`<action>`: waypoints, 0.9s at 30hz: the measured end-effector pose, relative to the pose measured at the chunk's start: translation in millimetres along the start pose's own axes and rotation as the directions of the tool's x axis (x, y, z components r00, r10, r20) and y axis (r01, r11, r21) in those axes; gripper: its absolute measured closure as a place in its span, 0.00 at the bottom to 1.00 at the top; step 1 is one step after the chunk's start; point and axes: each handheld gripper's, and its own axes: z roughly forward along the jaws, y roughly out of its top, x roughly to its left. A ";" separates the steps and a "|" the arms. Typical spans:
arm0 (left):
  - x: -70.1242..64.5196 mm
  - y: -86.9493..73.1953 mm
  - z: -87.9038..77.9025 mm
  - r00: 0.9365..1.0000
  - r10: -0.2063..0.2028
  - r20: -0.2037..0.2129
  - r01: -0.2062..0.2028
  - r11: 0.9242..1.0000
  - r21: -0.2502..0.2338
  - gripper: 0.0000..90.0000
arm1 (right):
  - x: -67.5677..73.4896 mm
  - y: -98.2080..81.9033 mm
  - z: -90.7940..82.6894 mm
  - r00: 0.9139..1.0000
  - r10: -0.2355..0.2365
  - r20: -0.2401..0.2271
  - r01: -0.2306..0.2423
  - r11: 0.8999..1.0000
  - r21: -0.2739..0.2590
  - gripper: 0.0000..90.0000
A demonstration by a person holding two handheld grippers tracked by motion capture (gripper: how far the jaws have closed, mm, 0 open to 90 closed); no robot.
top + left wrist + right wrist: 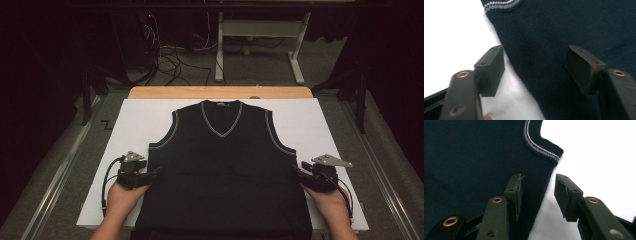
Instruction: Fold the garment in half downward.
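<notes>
A dark sleeveless V-neck vest (225, 165) with grey-striped trim lies flat, front up, on a white board (140, 120). My left gripper (157, 172) is at the vest's left side edge, just below the armhole. In the left gripper view its jaws (535, 57) stand apart astride that edge, one over the vest (574, 25), one over the board (454, 32), and no pad presses the fabric. My right gripper (297, 172) mirrors it at the right side edge. Its jaws (537, 182) stand narrower, astride the vest's edge (541, 185) under the striped armhole, without pinching it.
The white board rests on a wooden table whose far edge (220, 92) shows beyond the collar. Bare strips of board flank the vest. Metal rails (60, 170) run along both sides. On the floor beyond lie cables (170, 60) and a white desk frame (260, 30).
</notes>
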 end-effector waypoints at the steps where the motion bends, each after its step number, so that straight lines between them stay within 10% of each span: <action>1: 0.4 3.6 1.3 1.000 0.002 -0.001 -0.002 1.000 0.011 0.38 | -0.5 2.3 2.2 1.000 -0.002 0.004 0.002 1.000 0.011 0.66; 14: 0.7 14.0 9.1 0.999 0.050 -0.015 -0.050 0.998 0.032 0.57 | 5.3 15.1 18.7 1.000 -0.030 -0.009 0.031 0.994 0.104 0.74; 19: 0.8 11.3 6.6 0.997 0.075 0.036 -0.076 0.997 0.023 0.84 | 8.8 15.0 17.4 0.998 -0.054 -0.035 0.057 0.992 0.108 0.93; 27: 6.3 -0.3 -2.7 0.995 0.050 0.083 -0.051 0.999 0.002 0.88 | 5.5 4.1 6.2 0.998 -0.059 -0.029 0.061 0.995 0.084 0.95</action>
